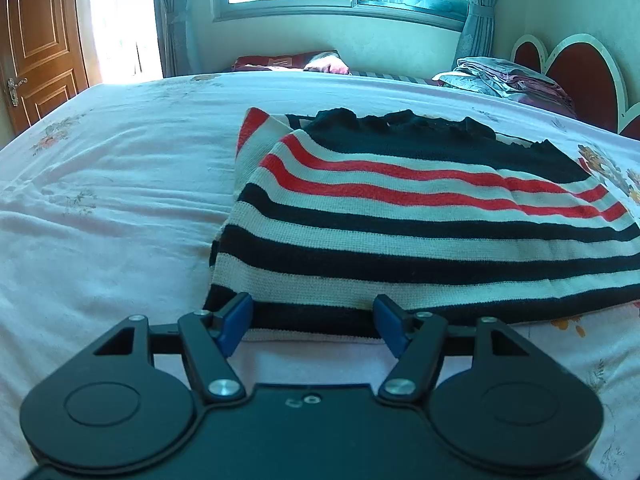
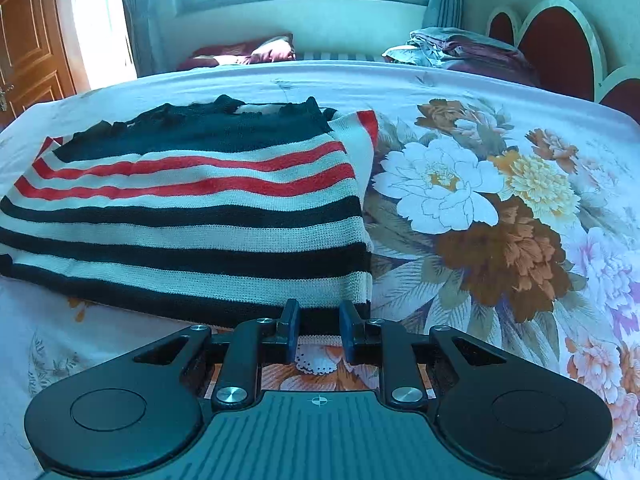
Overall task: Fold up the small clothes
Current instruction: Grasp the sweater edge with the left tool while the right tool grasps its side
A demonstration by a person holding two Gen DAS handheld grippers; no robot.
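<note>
A knitted sweater (image 1: pixel 400 216) with black, white and red stripes lies flat on the bed, sleeves folded in. It also shows in the right wrist view (image 2: pixel 192 216). My left gripper (image 1: pixel 314 320) is open, its blue pads at the sweater's near left hem, one on each side of the edge. My right gripper (image 2: pixel 319 326) is open with a narrower gap, its fingertips at the sweater's near right hem corner. Neither gripper holds the cloth.
The bed sheet (image 1: pixel 120 200) is pale pink with a large flower print (image 2: pixel 480 208) right of the sweater. Folded bedding (image 1: pixel 504 76) and a pillow (image 2: pixel 256 54) lie at the far edge. A red headboard (image 2: pixel 560 44) stands right, a wooden door (image 1: pixel 36 40) left.
</note>
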